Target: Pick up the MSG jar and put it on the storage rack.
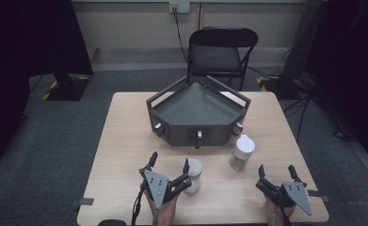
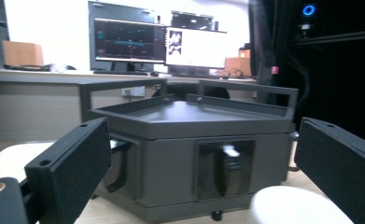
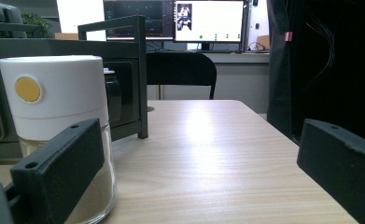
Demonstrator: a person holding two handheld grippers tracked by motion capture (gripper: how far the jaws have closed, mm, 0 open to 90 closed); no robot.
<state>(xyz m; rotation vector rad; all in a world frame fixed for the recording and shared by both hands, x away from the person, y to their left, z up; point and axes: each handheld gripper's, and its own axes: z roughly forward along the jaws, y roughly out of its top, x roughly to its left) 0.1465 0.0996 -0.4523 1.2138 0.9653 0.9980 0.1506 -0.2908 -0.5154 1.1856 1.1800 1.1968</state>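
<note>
two white-lidded jars stand on the table (image 1: 125, 141) in the high view: one jar (image 1: 194, 175) just beside the left gripper (image 1: 169, 162), against its right jaw, and a second jar (image 1: 242, 151) ahead of the right gripper (image 1: 276, 171), before the dark tray (image 1: 198, 113). both claws gape wide, holding nothing. in the left gripper view, a white lid (image 2: 294, 205) sits low between the spread jaws, untouched. in the right gripper view, the second jar (image 3: 61, 121) stands behind the left jaw, outside the gap.
</note>
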